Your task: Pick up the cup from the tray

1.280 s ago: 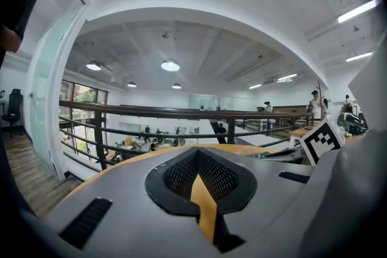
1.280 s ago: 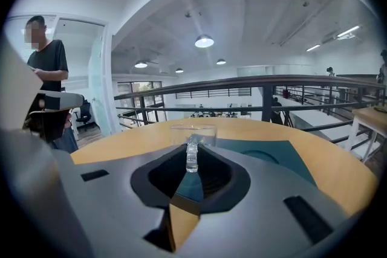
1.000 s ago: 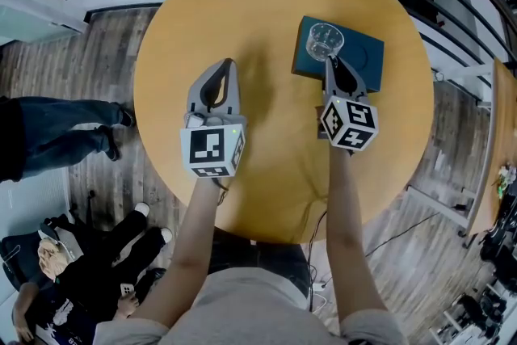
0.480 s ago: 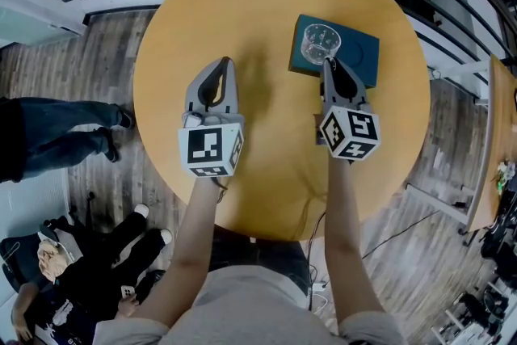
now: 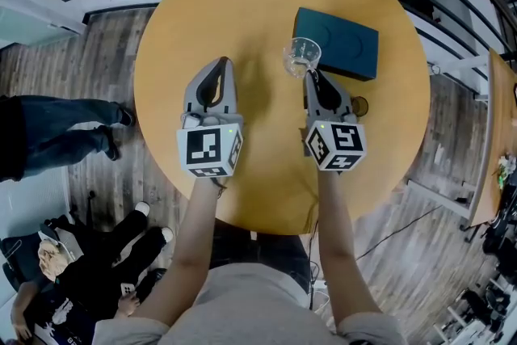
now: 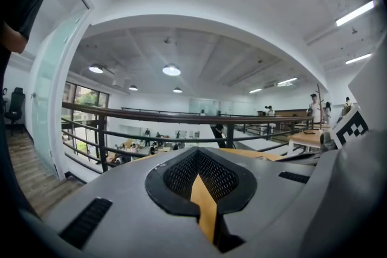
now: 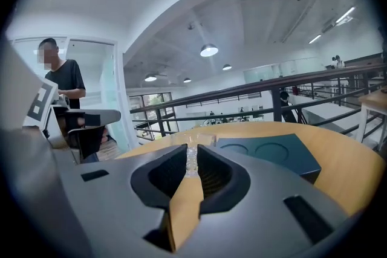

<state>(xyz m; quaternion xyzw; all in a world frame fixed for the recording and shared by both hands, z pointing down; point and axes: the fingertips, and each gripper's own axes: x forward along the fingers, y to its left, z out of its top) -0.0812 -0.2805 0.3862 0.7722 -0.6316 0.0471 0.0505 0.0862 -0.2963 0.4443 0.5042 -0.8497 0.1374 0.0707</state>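
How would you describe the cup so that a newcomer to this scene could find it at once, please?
Start at the round wooden table and find the dark teal tray on its far right side. Just left of the tray, the right gripper holds the cup by its rim. It is the only see-through thing there, small and round beside the solid tray.

light: bright, ceiling lamps | shadows: soft | edges: fisheye-warped, dark corners | focus: sharp

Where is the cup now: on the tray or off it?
Off it. The right gripper holds the clear cup by its rim over the wooden tabletop, beside the teal tray.
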